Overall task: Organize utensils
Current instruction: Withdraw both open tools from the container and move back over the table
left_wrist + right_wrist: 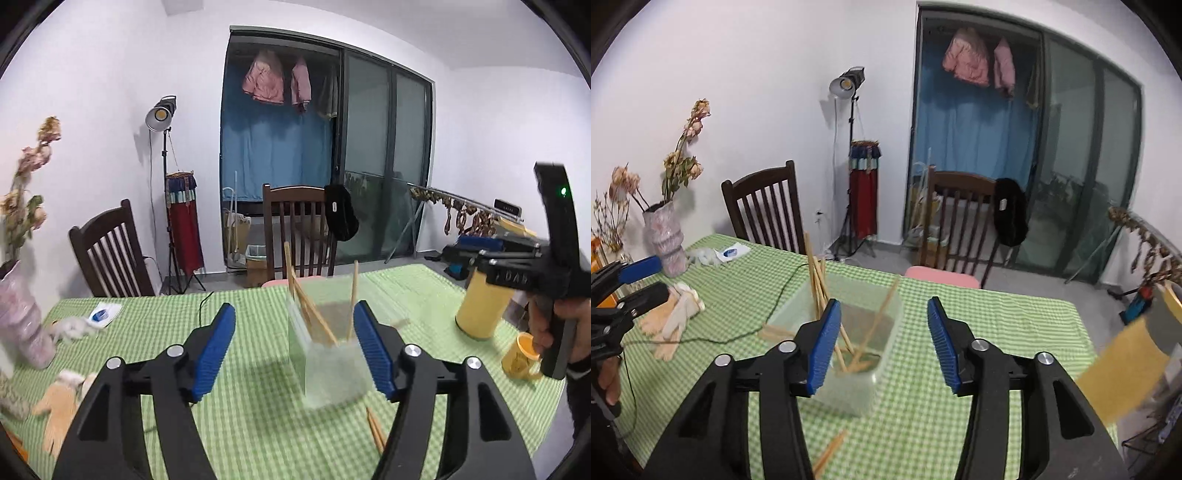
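Green and white checked cloth (251, 417) covers the table, and everything stands on it. At the far left in the left wrist view there is a pale pink vase (22, 325) with dry flowers, and near it lie light-coloured gloves (61, 398) and a small white and blue packet (103, 314). A thin black cable (775, 306) runs over the cloth between the gloves and the middle.

The left gripper (293, 349) is over the table with its blue pads apart, and nothing is pressed between them. Just beyond it stands a clear plastic container (328, 373), and the right pad is close in front of its near corner. Several wooden chopsticks (314, 314) lean inside the container, their tops above the rim. More loose chopsticks (375, 430) lie flat on the cloth in front of the container.

The right gripper (882, 343) is also spread open and empty; its left pad overlaps the container in that view, but I cannot tell if it touches.

Further right stand a tall yellow canister (480, 306) and a small yellow mug (521, 356). A hand (546, 328) holds the right gripper's handle there.
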`<state>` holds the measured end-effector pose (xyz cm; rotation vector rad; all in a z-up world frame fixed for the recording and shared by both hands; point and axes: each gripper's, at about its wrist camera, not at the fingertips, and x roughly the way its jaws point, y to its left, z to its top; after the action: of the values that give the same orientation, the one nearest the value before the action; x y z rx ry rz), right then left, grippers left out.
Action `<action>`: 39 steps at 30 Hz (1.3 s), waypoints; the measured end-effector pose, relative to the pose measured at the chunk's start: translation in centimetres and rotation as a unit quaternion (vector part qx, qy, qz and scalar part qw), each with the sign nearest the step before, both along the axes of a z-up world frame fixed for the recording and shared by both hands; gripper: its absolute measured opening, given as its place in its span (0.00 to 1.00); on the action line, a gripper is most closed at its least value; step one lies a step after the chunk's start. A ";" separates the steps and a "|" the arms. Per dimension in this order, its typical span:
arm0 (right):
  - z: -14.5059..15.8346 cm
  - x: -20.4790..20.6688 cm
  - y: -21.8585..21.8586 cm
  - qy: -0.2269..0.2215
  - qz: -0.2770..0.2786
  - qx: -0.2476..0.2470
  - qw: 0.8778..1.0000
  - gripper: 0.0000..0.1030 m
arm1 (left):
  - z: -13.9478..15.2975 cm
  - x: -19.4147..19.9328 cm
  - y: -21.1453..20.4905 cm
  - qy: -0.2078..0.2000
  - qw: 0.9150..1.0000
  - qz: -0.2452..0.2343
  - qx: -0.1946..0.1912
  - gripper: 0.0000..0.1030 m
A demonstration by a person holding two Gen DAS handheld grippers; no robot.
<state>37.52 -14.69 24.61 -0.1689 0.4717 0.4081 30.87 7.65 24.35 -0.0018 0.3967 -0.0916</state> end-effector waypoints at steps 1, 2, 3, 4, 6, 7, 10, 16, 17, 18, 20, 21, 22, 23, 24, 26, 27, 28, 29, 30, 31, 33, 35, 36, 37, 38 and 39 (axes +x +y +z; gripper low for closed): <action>-0.2 -1.4 -0.2 -0.012 -0.004 -0.007 1.000 0.56 | -0.2 -1.2 -0.3 -0.006 1.000 0.003 0.005 0.63; -0.3 -2.6 -0.4 -0.025 -0.006 -0.010 1.000 0.63 | -0.5 -2.1 -0.5 -0.010 1.000 0.006 0.009 0.65; -0.3 -3.2 -0.5 -0.033 -0.008 -0.011 0.999 0.67 | -0.8 -3.2 -0.9 -0.015 1.000 0.009 0.013 0.69; -0.4 -4.5 -0.7 -0.046 -0.010 -0.012 0.999 0.71 | -1.1 -4.3 -1.1 -0.021 1.000 0.009 0.014 0.72; -0.7 -6.4 -1.1 -0.065 -0.015 -0.012 0.998 0.76 | -1.6 -6.4 -1.7 -0.032 0.999 0.004 0.016 0.84; -0.8 -6.9 -1.2 -0.067 -0.016 -0.013 0.998 0.76 | -1.6 -7.3 -1.9 -0.037 0.999 0.001 0.021 0.85; -1.1 -8.6 -1.9 -0.073 -0.025 -0.007 0.997 0.78 | -2.0 -9.8 -2.7 -0.053 0.998 0.000 0.040 0.87; -2.0 -12.4 -2.7 -0.096 -0.035 -0.001 0.995 0.82 | -2.4 -13.4 -2.8 -0.073 0.997 0.011 0.025 0.89; -2.3 -13.1 -2.7 -0.101 -0.036 0.001 0.994 0.82 | -2.6 -13.9 -2.6 -0.077 0.997 0.015 0.019 0.90; -2.6 -13.5 -2.8 -0.103 -0.038 0.002 0.994 0.83 | -3.0 -14.4 -2.4 -0.078 0.997 0.022 0.010 0.90; -3.5 -14.7 -2.6 -0.103 -0.036 0.003 0.994 0.83 | -3.6 -14.9 -2.2 -0.074 0.997 0.031 -0.003 0.93; -3.9 -15.3 -2.6 -0.103 -0.035 0.003 0.994 0.83 | -4.2 -15.5 -2.0 -0.068 0.997 0.039 -0.011 0.93; -4.5 -15.9 -2.5 -0.103 -0.034 0.004 0.994 0.83 | -4.6 -15.8 -1.9 -0.065 0.997 0.044 -0.015 0.93; -5.0 -16.5 -2.3 -0.103 -0.031 0.002 0.994 0.83 | -5.3 -16.4 -1.8 -0.061 0.997 0.047 -0.017 0.93; -5.4 -17.0 -2.2 -0.103 -0.031 0.001 0.994 0.83 | -5.7 -16.7 -1.8 -0.058 0.997 0.049 -0.018 0.93; -6.5 -18.2 -2.1 -0.104 -0.029 -0.001 0.994 0.82 | -6.6 -17.7 -1.9 -0.057 0.997 0.053 -0.021 0.93; -7.0 -18.7 -2.1 -0.103 -0.029 -0.001 0.994 0.83 | -7.2 -18.4 -1.9 -0.059 0.997 0.054 -0.022 0.93; -7.5 -19.3 -2.0 -0.101 -0.031 0.000 0.994 0.83 | -7.5 -18.9 -2.0 -0.062 0.996 0.056 -0.021 0.93; -7.9 -19.7 -2.0 -0.100 -0.030 0.003 0.995 0.83 | -7.9 -19.7 -2.2 -0.068 0.996 0.059 -0.015 0.93; -8.3 -20.2 -2.0 -0.097 -0.030 0.006 0.995 0.83 | -8.2 -20.2 -2.4 -0.072 0.995 0.061 -0.010 0.93; -8.8 -20.8 -1.9 -0.094 -0.028 0.009 0.995 0.83 | -8.4 -20.8 -2.7 -0.076 0.995 0.063 -0.004 0.93; -9.5 -21.9 -1.8 -0.094 -0.029 0.012 0.995 0.83 | -8.9 -21.8 -3.2 -0.084 0.994 0.064 0.006 0.93; -10.2 -22.8 -1.6 -0.094 -0.030 0.013 0.995 0.83 | -9.3 -22.8 -3.6 -0.092 0.994 0.063 0.013 0.93; -10.6 -23.5 -1.5 -0.094 -0.027 0.013 0.995 0.83 | -9.7 -23.4 -3.9 -0.095 0.994 0.060 0.016 0.93; -11.0 -23.9 -1.3 -0.096 -0.025 0.012 0.995 0.83 | -10.1 -23.9 -4.1 -0.097 0.994 0.055 0.014 0.93; -11.3 -24.3 -1.2 -0.099 -0.021 0.010 0.995 0.83 | -10.4 -24.1 -4.3 -0.096 0.994 0.048 0.012 0.93; -11.6 -24.7 -1.0 -0.103 -0.018 0.005 0.995 0.83 | -10.9 -24.4 -4.5 -0.091 0.995 0.034 0.013 0.93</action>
<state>12.78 -15.68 12.99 -0.1898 0.2690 0.3545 6.45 3.11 13.40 0.0182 0.2154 -0.0182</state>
